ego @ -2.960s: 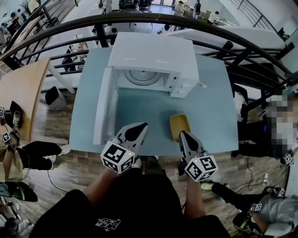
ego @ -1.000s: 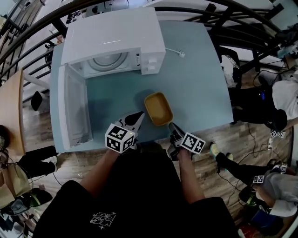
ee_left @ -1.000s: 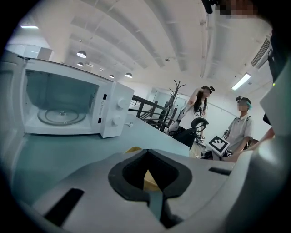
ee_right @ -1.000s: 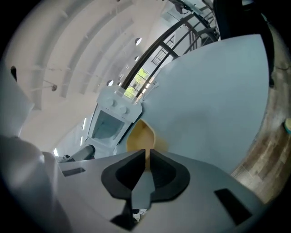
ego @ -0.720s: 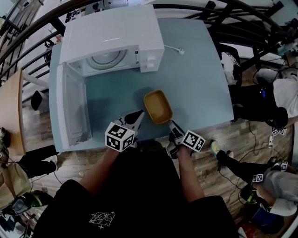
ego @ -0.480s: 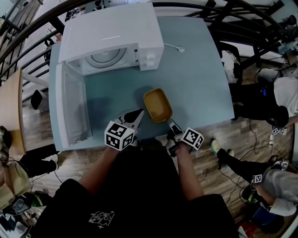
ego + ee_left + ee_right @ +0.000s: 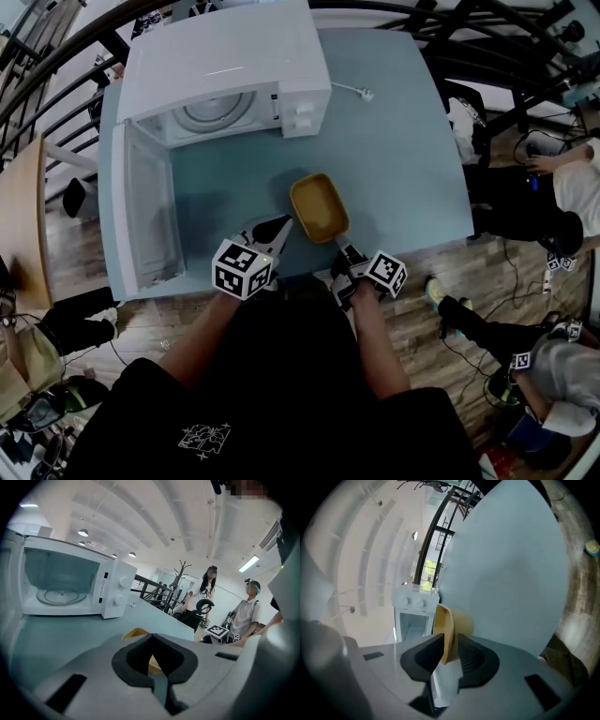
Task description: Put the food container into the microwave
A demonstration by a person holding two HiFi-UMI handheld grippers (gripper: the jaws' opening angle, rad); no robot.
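Since a second ago our right gripper (image 7: 343, 251) has rolled; its jaws, just closing, pinch the near rim of the yellow food container (image 7: 319, 207). We see it resting on the table (image 7: 398, 150), with the open microwave (image 7: 225, 75) ahead-left.

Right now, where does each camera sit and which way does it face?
Head view: on the person's head, looking steeply down at the table, microwave and container; forearms, torso, left gripper and right gripper show.
Left gripper view: on the left gripper, looking across the table at the open microwave; its shut jaws show.
Right gripper view: on the right gripper, rolled sideways, facing the microwave; its jaws, just closing, clamp the container's rim.
Shared: both gripper views see the microwave and container.
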